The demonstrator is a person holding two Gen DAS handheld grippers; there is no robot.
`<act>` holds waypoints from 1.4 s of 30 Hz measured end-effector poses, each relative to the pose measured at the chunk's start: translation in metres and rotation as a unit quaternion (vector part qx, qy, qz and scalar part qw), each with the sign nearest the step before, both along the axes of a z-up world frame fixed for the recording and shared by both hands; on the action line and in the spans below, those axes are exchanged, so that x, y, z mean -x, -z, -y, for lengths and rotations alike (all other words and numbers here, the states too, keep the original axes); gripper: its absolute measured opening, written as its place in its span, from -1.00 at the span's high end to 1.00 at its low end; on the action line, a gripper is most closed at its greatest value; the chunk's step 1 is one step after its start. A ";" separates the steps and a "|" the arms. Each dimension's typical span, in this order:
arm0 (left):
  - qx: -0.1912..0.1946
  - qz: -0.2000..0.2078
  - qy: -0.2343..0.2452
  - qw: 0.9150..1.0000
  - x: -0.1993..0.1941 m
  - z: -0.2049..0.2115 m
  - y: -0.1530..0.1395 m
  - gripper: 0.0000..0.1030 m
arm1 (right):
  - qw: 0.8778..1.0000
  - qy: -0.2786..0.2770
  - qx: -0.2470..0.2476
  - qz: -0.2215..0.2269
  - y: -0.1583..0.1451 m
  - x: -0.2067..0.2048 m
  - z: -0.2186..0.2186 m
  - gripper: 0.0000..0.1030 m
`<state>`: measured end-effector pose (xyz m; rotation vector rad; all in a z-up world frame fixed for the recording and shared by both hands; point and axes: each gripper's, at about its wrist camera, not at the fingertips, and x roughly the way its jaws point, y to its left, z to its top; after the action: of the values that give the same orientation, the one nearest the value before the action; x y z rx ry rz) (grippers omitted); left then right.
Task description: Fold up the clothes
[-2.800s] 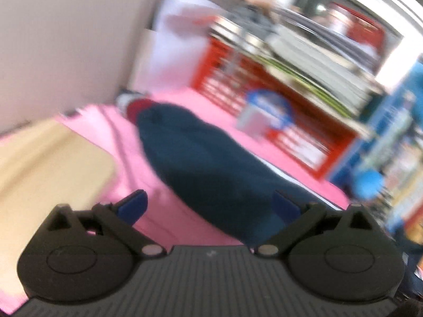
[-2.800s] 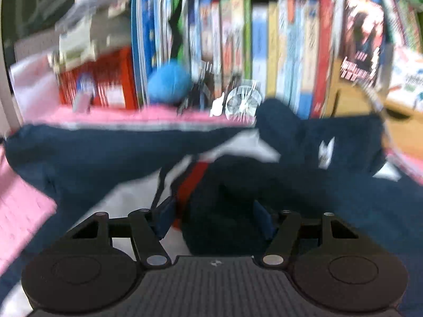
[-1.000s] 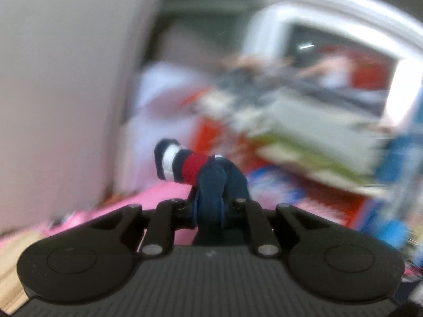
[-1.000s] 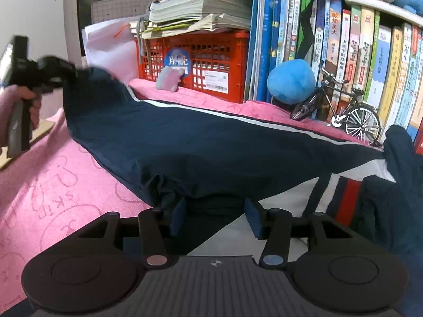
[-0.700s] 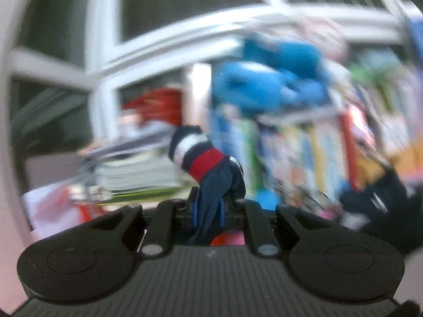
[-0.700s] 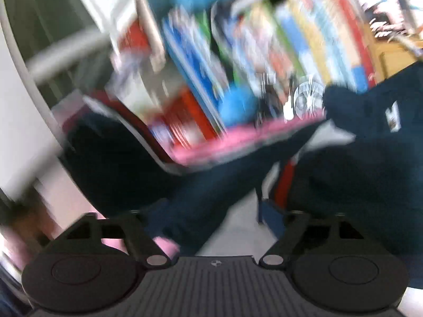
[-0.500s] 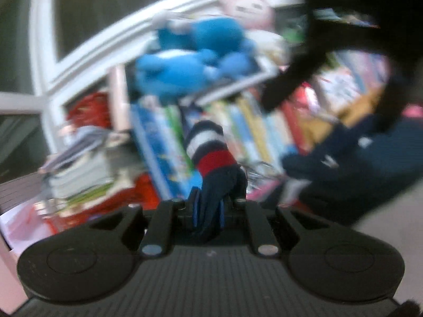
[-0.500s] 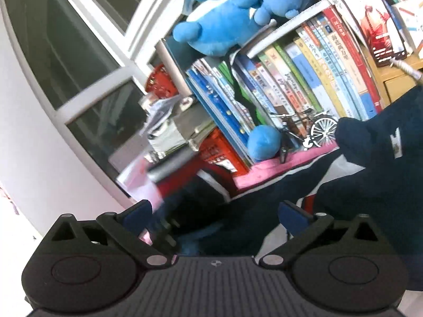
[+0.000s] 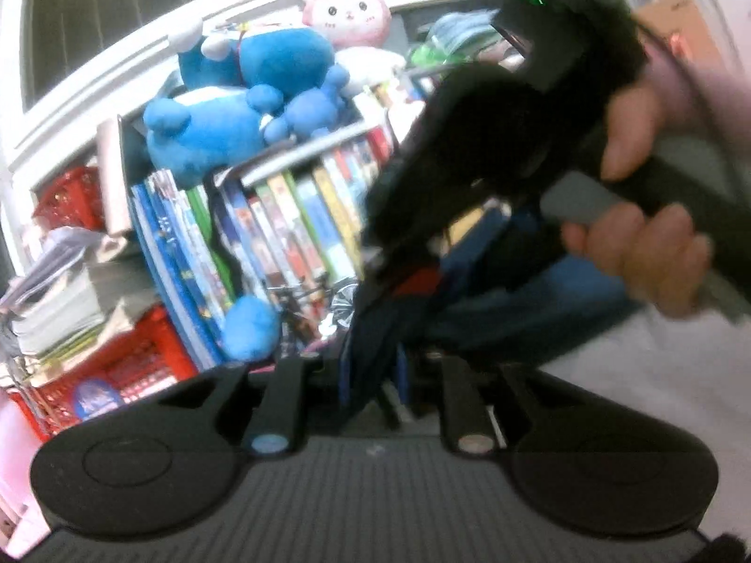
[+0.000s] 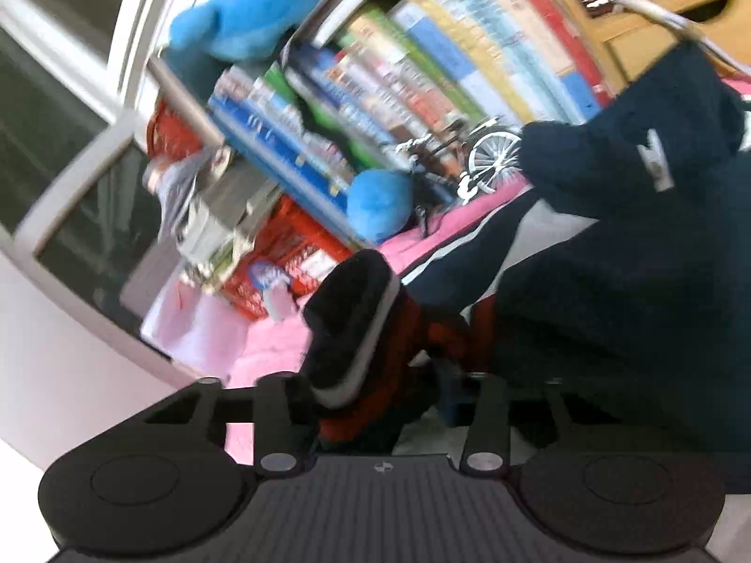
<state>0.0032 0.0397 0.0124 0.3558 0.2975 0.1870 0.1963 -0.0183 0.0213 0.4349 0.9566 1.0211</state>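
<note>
At the bottom centre of each view the sleeve cuff passes from the left gripper, whose jaws are opening around navy cloth, to the right gripper, whose jaws are closing on it. I think the left should let go only when the right pinches firmly.

grippers: two are seen, the left gripper and the right gripper
garments: one navy jacket is counted
hands: one hand is seen
blue plush toys: two on the books, one blue ball
pink plush cats: one
red crates: one
model bicycles: one
</note>
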 end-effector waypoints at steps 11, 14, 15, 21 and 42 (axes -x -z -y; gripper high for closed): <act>-0.009 -0.015 -0.023 1.000 0.034 -0.021 -0.015 0.55 | 0.958 0.137 0.094 0.234 -0.051 -0.026 0.093 0.64; 0.004 -0.053 -0.042 0.998 0.026 -0.033 -0.007 0.55 | 0.946 0.155 0.129 0.252 -0.043 -0.032 0.110 0.64; 0.001 -0.062 -0.047 0.997 0.022 -0.035 -0.003 0.54 | 0.943 0.160 0.139 0.256 -0.040 -0.035 0.115 0.64; -0.027 -0.096 -0.043 0.994 0.002 -0.030 0.011 0.36 | 0.945 0.178 0.140 0.234 -0.018 -0.045 0.134 0.64; 0.029 -0.110 -0.147 0.982 0.035 -0.096 -0.003 0.13 | 0.920 0.182 0.232 0.258 0.044 -0.049 0.153 0.62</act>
<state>-0.0318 0.1358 0.0156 0.2739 0.5744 0.4305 0.2448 -0.1717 -0.0222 -0.0632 0.5775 0.4982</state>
